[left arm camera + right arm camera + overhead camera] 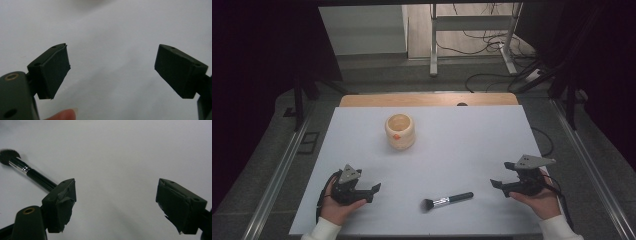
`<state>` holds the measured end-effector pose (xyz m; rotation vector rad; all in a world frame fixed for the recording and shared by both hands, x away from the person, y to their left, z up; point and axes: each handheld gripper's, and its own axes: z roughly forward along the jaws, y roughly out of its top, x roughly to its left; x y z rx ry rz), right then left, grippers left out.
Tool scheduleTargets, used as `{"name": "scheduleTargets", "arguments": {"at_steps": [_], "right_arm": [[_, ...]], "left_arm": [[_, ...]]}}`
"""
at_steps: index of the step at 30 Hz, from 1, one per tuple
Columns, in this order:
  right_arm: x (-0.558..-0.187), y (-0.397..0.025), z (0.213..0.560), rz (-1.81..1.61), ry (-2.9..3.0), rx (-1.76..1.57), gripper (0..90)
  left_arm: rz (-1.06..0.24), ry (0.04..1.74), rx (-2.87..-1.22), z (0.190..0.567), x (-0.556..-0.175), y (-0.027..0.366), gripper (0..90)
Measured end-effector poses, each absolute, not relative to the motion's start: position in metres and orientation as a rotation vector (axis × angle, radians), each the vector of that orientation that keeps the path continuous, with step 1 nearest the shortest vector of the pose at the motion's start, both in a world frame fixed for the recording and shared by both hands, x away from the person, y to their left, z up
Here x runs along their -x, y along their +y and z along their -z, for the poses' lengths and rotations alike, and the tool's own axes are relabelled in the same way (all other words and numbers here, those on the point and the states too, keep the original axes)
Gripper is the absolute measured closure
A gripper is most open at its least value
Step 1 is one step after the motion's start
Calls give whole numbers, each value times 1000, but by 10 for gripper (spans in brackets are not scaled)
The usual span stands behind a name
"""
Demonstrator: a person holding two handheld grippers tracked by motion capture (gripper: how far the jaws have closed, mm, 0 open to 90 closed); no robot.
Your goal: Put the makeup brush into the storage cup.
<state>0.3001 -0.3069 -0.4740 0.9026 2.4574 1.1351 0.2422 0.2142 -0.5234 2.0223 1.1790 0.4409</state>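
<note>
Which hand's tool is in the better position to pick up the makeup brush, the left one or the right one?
The right tool, probably. The brush points its handle toward it, and that handle lies just beyond its open jaws in the right gripper view. The left tool is also open but faces the bristle end, a poorer grip.

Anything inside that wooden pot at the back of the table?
From the high view, the pot stands upright with its mouth open, and the upper inside wall looks bare. Its near wall hides the bottom, so something small could lie there. The brush lies on the table, outside it.
</note>
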Motion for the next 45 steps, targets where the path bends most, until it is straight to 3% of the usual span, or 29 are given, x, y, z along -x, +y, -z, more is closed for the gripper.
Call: {"name": "scheduleTargets", "arguments": {"at_steps": [45], "right_arm": [[-308,-254,462,-1079,2656,-682,194]], "left_arm": [[-431,1157,-2026,522,-241,210,146]]}}
